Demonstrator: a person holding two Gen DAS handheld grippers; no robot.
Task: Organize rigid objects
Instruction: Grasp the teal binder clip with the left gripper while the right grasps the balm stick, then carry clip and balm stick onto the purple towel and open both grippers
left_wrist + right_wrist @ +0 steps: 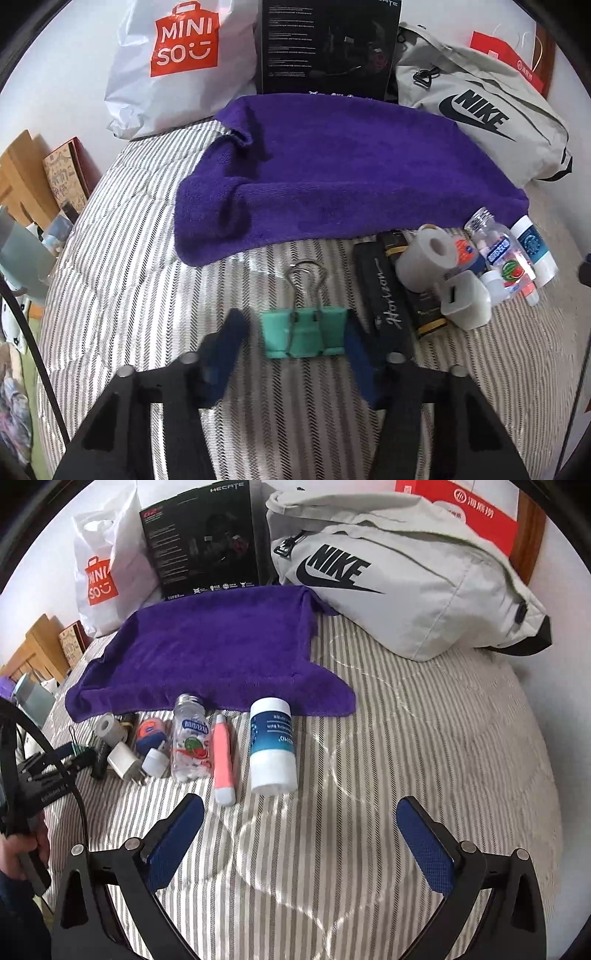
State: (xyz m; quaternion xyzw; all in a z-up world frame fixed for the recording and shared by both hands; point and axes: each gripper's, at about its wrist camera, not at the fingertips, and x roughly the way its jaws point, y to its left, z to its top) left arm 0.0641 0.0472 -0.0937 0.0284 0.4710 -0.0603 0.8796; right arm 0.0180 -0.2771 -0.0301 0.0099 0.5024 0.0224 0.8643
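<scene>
Left wrist view showed the left gripper (293,332) with its jaws spread on either side of a green binder clip (304,332) that lay on the striped bed (147,258). One blue pad sat just clear of the clip on the left, and whether the right pad touched it could not be told, so the clip looked bracketed rather than clamped. Beyond the jaws and off to their right, a row was already laid out side by side: a black Horizon case (388,295), a roll of tape (428,254), a white plug (465,301) and small bottles. Ahead lay a purple towel (332,173), bare.

Right wrist view showed the right gripper (299,819) released, jaws wide apart and holding nothing, above bare bedding. Just ahead of the jaws stood the same row's near end: a white canister (272,746), a pink tube (223,760) and a clear candy bottle (190,738), each parallel and close together.

Judging by this, most items were lined up; the clip seemed the last piece to join the row's far end.
</scene>
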